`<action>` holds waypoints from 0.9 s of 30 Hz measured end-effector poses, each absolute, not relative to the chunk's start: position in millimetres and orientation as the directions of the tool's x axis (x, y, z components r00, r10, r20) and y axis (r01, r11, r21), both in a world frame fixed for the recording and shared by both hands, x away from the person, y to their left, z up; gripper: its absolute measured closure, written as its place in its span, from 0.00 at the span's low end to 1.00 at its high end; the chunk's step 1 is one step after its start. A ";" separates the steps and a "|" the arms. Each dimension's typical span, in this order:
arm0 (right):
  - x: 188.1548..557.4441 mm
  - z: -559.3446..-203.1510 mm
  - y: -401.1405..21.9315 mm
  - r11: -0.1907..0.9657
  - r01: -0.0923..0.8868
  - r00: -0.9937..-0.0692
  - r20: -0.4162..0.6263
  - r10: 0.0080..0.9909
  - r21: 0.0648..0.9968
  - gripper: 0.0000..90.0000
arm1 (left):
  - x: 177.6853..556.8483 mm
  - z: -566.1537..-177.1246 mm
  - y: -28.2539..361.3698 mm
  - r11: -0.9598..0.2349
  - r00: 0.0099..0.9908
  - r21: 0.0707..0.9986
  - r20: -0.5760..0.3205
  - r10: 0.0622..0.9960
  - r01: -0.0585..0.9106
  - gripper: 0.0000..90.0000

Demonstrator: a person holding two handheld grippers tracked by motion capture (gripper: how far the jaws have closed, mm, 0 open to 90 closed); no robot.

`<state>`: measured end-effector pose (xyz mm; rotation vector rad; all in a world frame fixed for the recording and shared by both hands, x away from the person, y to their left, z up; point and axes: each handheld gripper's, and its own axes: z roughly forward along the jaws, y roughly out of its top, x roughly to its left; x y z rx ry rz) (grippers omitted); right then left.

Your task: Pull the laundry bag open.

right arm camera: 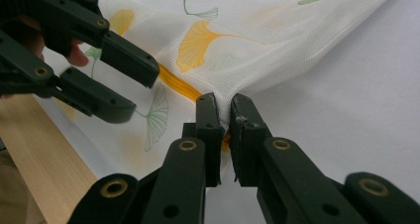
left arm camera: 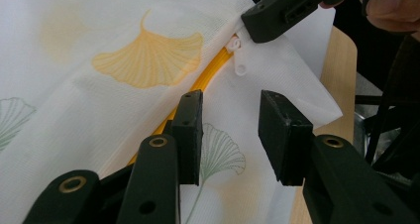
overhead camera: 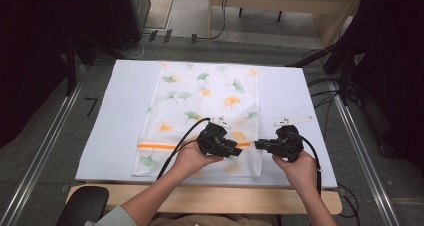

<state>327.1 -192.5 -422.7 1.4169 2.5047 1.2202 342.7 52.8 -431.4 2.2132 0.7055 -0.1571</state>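
A white mesh bag (overhead camera: 205,101) printed with green and orange ginkgo leaves lies flat on the table. An orange zipper (left arm camera: 208,73) runs across its near end, with a white pull (left arm camera: 237,55) at the right side. My right gripper (right arm camera: 225,110) is shut on the bag's edge fabric, right at the zipper's end (overhead camera: 259,145). My left gripper (left arm camera: 230,117) stands open just above the zipper, a short way from the pull, with nothing pinched between its pads (overhead camera: 235,150). In the right gripper view the left gripper (right arm camera: 142,92) hovers over the cloth at the left.
The bag rests on a white table top (overhead camera: 115,116) with a wooden front edge (overhead camera: 225,198). A black chair armrest (overhead camera: 82,206) is at the bottom left. Metal rails (overhead camera: 45,146) and cables (overhead camera: 325,86) run along the floor on both sides.
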 end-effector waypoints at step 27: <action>325.4 -423.4 -186.7 0.299 0.720 -0.597 0.340 0.726 0.626 0.96 | 345.1 -446.3 16.9 -0.553 0.833 0.643 -0.272 0.481 0.530 0.82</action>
